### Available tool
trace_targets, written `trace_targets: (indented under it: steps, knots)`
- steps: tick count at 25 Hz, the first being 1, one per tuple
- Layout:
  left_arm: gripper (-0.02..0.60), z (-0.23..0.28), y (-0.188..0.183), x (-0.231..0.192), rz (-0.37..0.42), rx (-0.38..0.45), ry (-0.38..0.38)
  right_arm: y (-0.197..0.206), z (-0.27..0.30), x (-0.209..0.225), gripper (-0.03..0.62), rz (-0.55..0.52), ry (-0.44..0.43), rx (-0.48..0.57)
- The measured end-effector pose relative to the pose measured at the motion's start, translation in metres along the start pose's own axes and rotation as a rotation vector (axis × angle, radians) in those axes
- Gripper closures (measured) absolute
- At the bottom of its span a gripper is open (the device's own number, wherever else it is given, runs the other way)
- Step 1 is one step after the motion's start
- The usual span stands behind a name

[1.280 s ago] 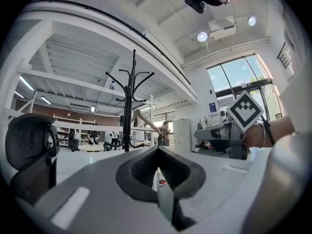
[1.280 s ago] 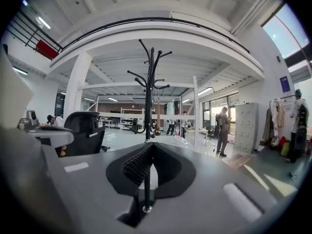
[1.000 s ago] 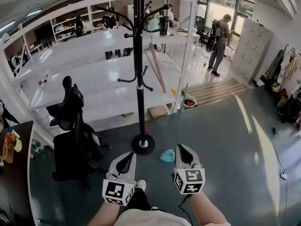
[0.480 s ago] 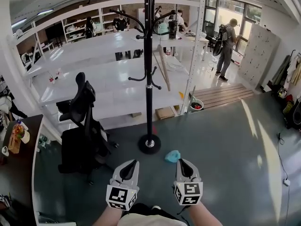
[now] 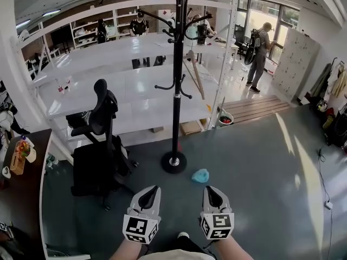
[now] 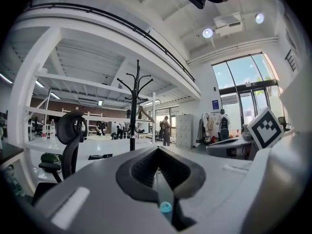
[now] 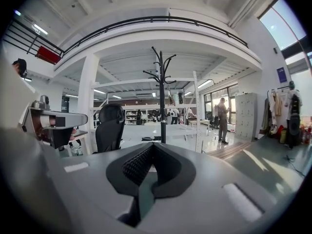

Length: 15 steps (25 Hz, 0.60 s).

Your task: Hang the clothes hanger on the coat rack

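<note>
Overhead, the coat rack (image 5: pixel 177 102) is cropped; left gripper (image 5: pixel 154 190) and right gripper (image 5: pixel 209 190) are both closed.

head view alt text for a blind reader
The grey left gripper and right gripper, jaws shut and empty, point toward a black metal coat rack on a grey floor. A light-blue object lies right of its base; a black office chair stands left.

black office chair (image 5: pixel 97 145): beside white shelving (image 5: pixel 135 88) | pale blue object (image 5: pixel 200 175): on floor (image 5: pixel 260 161) | person (image 5: pixel 259 53): by windows (image 5: pixel 256 12)
</note>
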State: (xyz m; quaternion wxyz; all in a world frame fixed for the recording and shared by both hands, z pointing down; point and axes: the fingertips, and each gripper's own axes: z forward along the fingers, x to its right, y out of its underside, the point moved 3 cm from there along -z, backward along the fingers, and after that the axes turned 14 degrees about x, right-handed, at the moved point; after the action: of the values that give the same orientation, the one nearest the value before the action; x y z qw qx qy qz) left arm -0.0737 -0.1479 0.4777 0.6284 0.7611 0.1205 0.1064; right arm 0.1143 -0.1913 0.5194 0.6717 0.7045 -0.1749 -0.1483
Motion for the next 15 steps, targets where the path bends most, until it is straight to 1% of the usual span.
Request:
trace_targets:
  steps: [8, 15]
  knots:
    - [0.580, -0.080, -0.010, -0.011, -0.031, -0.011, 0.005, -0.003, -0.054, -0.070, 0.568, -0.012, -0.001, -0.025]
    - [0.580, -0.142, -0.020, -0.012, -0.036, -0.009, 0.016, -0.003, -0.103, -0.118, 0.568, -0.017, 0.010, -0.030]
